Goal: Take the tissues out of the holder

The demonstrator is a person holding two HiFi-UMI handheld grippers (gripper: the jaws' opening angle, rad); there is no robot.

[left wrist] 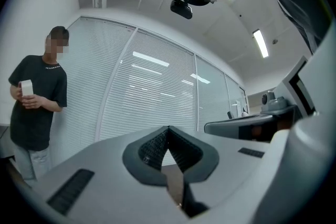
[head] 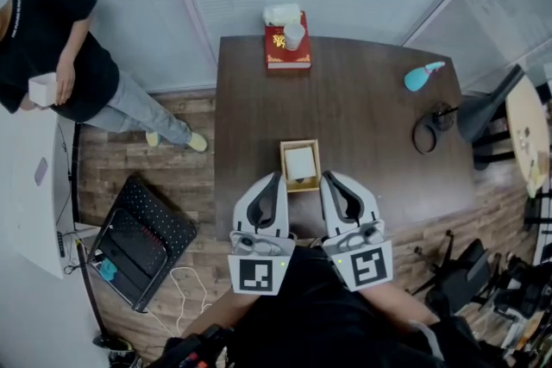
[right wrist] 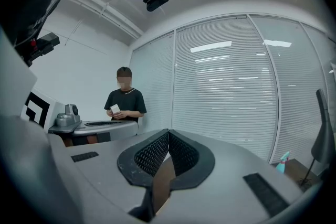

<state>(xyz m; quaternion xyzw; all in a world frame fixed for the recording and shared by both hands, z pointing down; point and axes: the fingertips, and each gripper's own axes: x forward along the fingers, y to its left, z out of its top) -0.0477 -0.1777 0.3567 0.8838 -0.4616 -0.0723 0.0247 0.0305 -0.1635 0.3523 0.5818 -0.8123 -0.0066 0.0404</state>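
We are holding the left hand-held gripper (head: pixel 279 177) and the right hand-held gripper (head: pixel 325 176) side by side over the near edge of the counter (head: pixel 371 125), both pointing towards its far edge. In the left gripper view we are seeing the left hand-held gripper (left wrist: pixel 168 129) with its ribbed jaws pressed together at the tips and nothing between them. The right gripper view is showing the same for the right hand-held gripper (right wrist: pixel 168 132): jaws closed tip to tip and empty.

The holder (head: pixel 285 168), a small open wooden box, is sitting on the counter at the middle of the near edge, between the two sets of jaw tips. The left tips are lying just beside its left wall and the right tips just beside its right wall. We cannot tell whether either is touching the wood. The tissues (head: pixel 300 162) are lying inside the holder as a white stack.

At the middle of the far edge a red box (head: pixel 287 53) is lying with a white cup (head: pixel 295 35) on top of it. A teal object (head: pixel 422 77) is resting towards the far right corner, and a black loop (head: pixel 429 132) is lying near the right edge.

A person (head: pixel 52 56) in a black shirt is standing on the floor beyond the counter's left edge, holding something small and white.
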